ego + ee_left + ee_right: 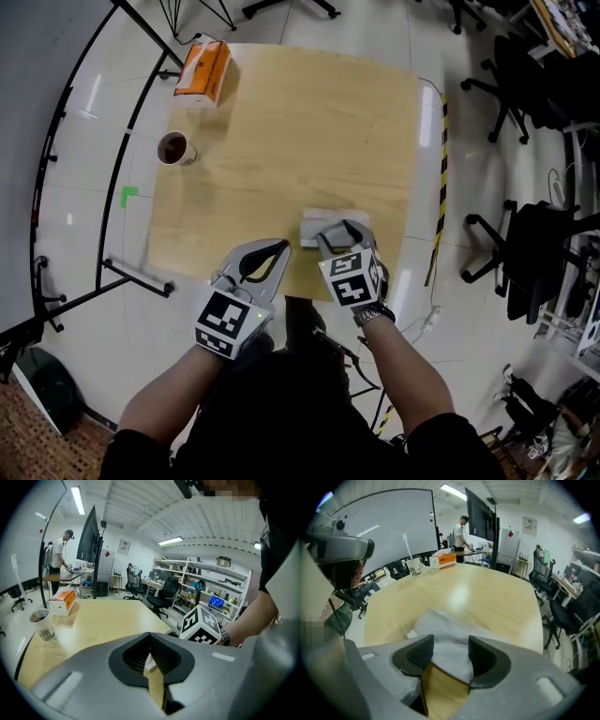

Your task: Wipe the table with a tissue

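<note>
Straddling the folded tissue (314,225) at the bench's (300,131) near edge, my right claw (451,651) stands wide, pads not pressing it (grasping step, I judge). Next: close on it, then sweep. My left claw (279,247) sits pinched together, empty.

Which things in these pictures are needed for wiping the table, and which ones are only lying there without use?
Belongs to the job:
- tissue, lying on the table
- right gripper, open, with the tissue between its jaws
- left gripper, shut and empty

Only lying about:
- orange tissue box at the far corner
- paper cup
- office chairs on the floor
</note>
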`<state>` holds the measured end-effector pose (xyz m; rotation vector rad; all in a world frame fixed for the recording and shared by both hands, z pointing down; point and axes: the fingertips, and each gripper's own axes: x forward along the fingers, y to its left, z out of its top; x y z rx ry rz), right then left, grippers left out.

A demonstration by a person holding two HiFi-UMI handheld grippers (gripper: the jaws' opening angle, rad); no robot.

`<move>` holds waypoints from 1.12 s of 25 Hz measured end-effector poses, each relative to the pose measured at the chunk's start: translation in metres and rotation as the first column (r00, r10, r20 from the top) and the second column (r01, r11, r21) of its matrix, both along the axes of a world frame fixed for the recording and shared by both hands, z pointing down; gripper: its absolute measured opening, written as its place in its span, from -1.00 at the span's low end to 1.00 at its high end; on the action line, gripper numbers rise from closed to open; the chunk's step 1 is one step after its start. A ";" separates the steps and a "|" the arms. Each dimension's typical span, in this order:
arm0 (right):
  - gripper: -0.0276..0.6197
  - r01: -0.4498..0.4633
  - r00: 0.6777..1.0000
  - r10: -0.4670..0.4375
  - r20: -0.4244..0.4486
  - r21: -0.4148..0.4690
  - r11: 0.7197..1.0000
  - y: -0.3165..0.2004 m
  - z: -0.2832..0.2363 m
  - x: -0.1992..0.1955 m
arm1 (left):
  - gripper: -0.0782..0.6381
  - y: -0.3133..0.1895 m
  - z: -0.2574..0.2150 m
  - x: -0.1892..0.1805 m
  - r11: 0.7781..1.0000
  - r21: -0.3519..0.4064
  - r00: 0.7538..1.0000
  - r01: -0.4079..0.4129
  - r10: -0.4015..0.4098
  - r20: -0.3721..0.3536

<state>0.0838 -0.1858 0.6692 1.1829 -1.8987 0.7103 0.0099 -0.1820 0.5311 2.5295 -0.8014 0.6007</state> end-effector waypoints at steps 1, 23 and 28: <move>-0.25 0.000 1.000 0.000 0.000 -0.005 1.000 0.000 0.001 0.000 | -0.74 -0.001 0.001 0.000 1.000 -0.001 1.000 0.002 -0.002 0.001; -0.85 -0.035 0.999 0.037 -0.027 0.079 0.996 -0.016 -0.031 0.018 | -0.74 -0.013 -0.017 0.011 0.999 0.038 1.000 -0.002 0.003 -0.024; -0.87 -0.055 0.997 0.062 -0.053 0.122 0.991 -0.016 -0.053 0.020 | -0.74 -0.011 -0.035 0.006 0.997 0.077 0.998 -0.020 0.024 -0.056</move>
